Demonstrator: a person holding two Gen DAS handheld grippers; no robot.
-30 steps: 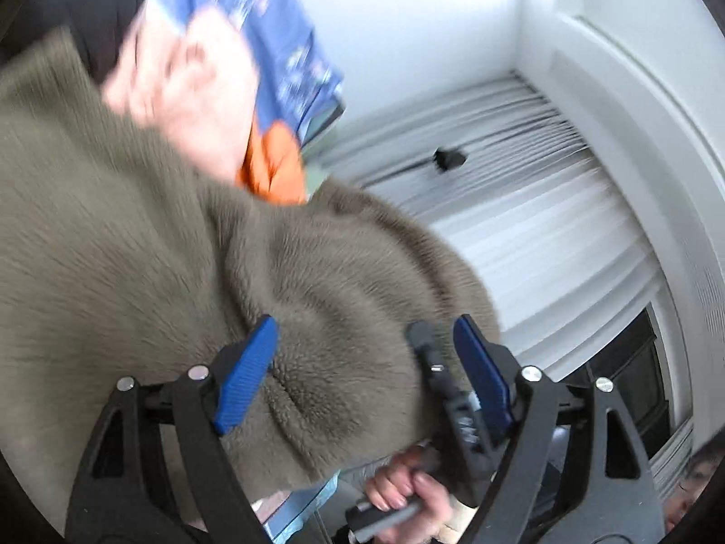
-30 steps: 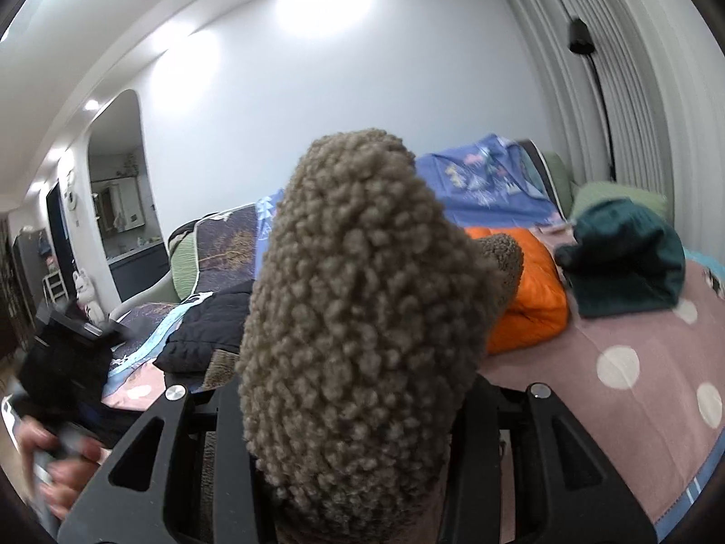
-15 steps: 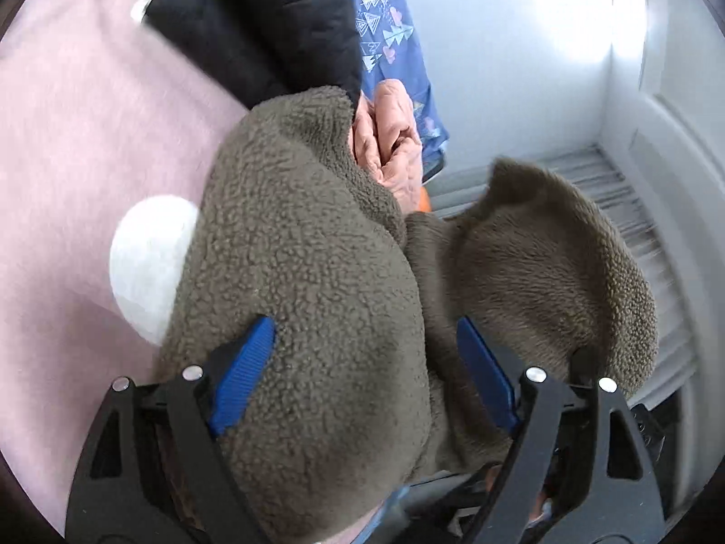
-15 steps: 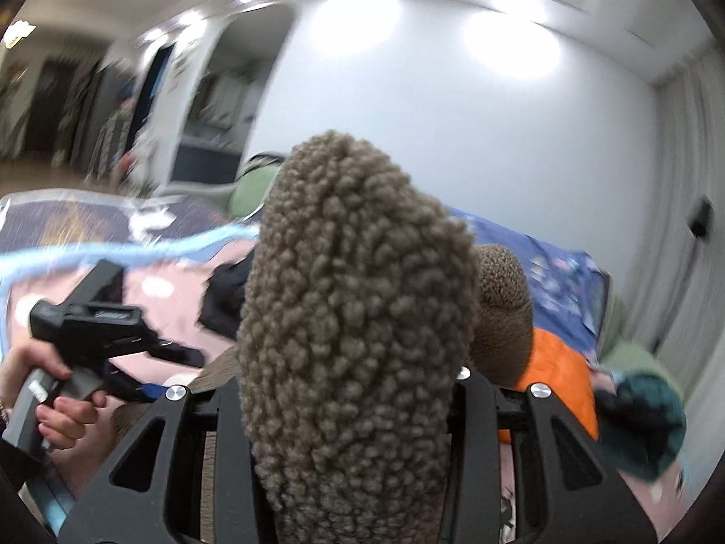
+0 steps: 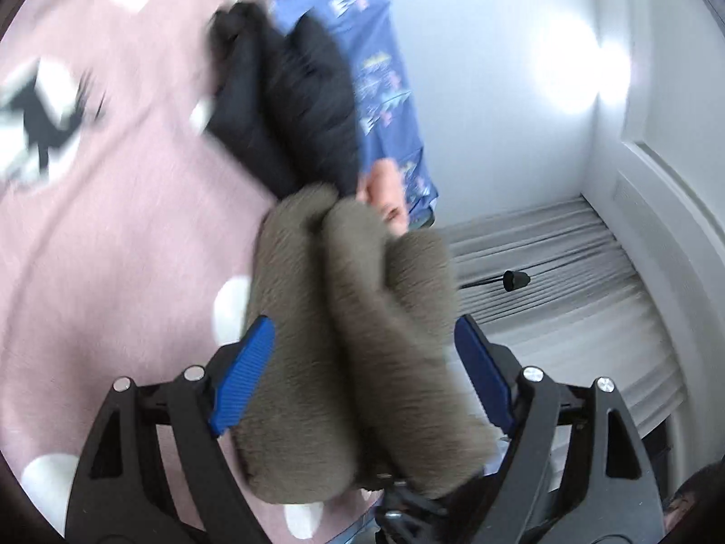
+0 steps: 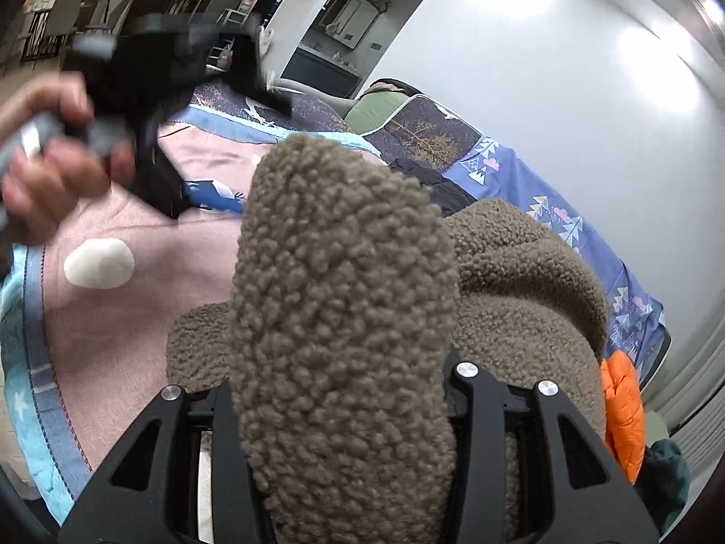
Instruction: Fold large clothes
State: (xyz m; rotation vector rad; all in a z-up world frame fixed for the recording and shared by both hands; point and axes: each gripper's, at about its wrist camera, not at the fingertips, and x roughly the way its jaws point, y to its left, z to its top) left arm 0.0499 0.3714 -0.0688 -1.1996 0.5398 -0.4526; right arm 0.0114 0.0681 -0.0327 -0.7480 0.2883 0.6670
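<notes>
Spread over the bed: a pink bedspread with white dots and a light blue border. Against the wall at its far side: a blue patterned pillow with little trees, a black jacket heaped before it, an orange puffer and a dark green garment further along.

Above the bedspread, bunched between both tools: the brown fleece jacket, thick, curly-piled, doubled into fat rolls. Hangs mostly in the air, lower folds near or on the bedspread; contact hidden.

Left gripper: blue pads standing wide, a thick double roll of fleece filling the space between them and pressed against both pads, so clamped on the jacket.

Right gripper: jaws just widened a little, with a fat fold of fleece between them. Pads hidden behind the pile, so cannot tell whether gripped or let go.

Handling, as a judgement: soft, limp, bulky, fairly light for its size; not fragile; grippy pile unlikely to slip, yet springy, so folds tend to puff open. Best taken at a seam, hem or shoulder edge, one layer thick, not a wad. Risk: catching extra layers and dragging the fold askew.
</notes>
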